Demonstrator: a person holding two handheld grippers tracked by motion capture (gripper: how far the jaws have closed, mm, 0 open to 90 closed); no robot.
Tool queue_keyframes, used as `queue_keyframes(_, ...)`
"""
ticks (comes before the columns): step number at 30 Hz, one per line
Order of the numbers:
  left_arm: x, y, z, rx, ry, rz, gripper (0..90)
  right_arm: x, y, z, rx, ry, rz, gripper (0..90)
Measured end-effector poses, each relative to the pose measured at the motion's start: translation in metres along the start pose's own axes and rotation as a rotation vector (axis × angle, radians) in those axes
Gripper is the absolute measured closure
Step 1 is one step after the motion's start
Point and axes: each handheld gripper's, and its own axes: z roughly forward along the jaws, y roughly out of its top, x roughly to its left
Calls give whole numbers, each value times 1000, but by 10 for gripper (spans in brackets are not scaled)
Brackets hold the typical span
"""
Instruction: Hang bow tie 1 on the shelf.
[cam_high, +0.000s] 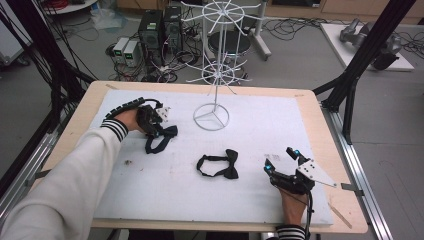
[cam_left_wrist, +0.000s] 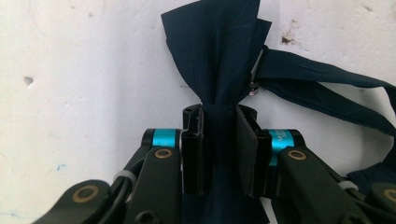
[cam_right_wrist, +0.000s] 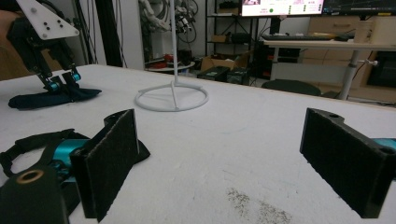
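Observation:
A navy bow tie (cam_high: 159, 142) lies on the white mat at the left, and my left gripper (cam_high: 157, 131) is shut on its centre knot. In the left gripper view the jaws of my left gripper (cam_left_wrist: 219, 122) pinch the knot, with a wing of the navy bow tie (cam_left_wrist: 215, 46) fanning out above and the strap trailing right. A black bow tie (cam_high: 220, 166) with its looped strap rests at mid-mat. My right gripper (cam_high: 281, 158) stands open just right of it, nothing between its pads (cam_right_wrist: 112, 158). The black bow tie (cam_right_wrist: 23, 142) peeks out behind the left jaw there.
A white wire display stand (cam_high: 211, 117) with hook arms stands at the back middle of the mat; its ring base (cam_right_wrist: 171, 99) lies ahead of the right gripper. The wooden table edge (cam_high: 320, 125) frames the mat. Computers, cables and a stool sit on the floor beyond.

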Motion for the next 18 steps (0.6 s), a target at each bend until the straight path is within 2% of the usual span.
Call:
queue_keyframes(3,1,-1,-2,4,4,-3,740,0,0,0,-2,0,-5,109)
queue_keyframes(5,1,-2,-2,0,-1,-21,742,0,0,0,-1,0,0,109)
queue_keyframes(8,2,-3,-5,-4,13,-16,744,0,0,0,0,0,1,109)
queue_keyframes(11,1,-5,-6,-16,19,-34,745,0,0,0,0,0,-1,110)
queue_keyframes(13,1,-6,-9,-12,38,-40,745,0,0,0,-2,1,-6,110)
queue_keyframes(18,-1,-9,-16,-83,55,-81,746,0,0,0,-2,1,-5,110)
